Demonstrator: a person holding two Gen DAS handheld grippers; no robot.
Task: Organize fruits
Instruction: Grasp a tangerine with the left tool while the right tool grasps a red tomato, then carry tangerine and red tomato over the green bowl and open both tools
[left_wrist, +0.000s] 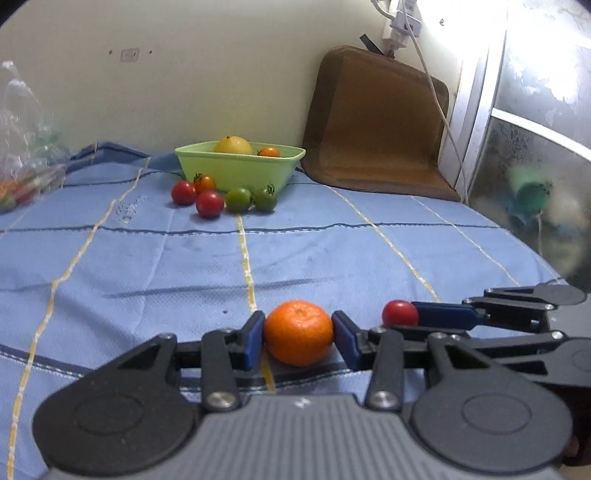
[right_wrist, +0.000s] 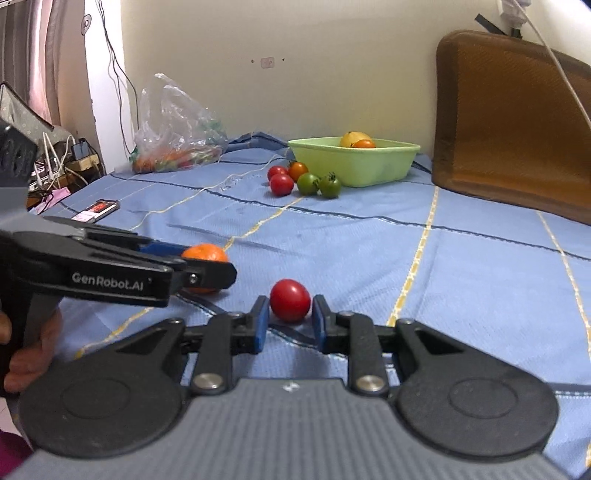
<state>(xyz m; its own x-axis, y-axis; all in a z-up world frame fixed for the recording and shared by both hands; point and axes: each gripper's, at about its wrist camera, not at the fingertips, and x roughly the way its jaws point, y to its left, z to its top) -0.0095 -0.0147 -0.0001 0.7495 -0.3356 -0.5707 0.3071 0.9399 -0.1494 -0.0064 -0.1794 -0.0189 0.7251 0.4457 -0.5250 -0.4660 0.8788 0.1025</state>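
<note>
An orange mandarin (left_wrist: 298, 332) sits between the blue pads of my left gripper (left_wrist: 298, 338), which is shut on it just above the blue cloth. To its right, my right gripper (right_wrist: 290, 315) is shut on a small red tomato (right_wrist: 290, 300). The right wrist view shows the left gripper (right_wrist: 207, 267) and the mandarin (right_wrist: 205, 253) from the side. Far ahead stands a green bowl (left_wrist: 236, 170) with a yellow fruit (left_wrist: 232, 144) and an orange tomato (left_wrist: 269, 151) in it. Several red, orange and green tomatoes (left_wrist: 210, 203) lie in front of the bowl.
A blue checked cloth (left_wrist: 147, 258) covers the surface. A brown cushion (left_wrist: 376, 122) leans on the wall at the back right, with a white cable (left_wrist: 436, 96) hanging over it. A clear plastic bag (right_wrist: 173, 147) with produce lies back left, and a small flat device (right_wrist: 98, 208) nearer. A hand (right_wrist: 33, 347) holds the left gripper.
</note>
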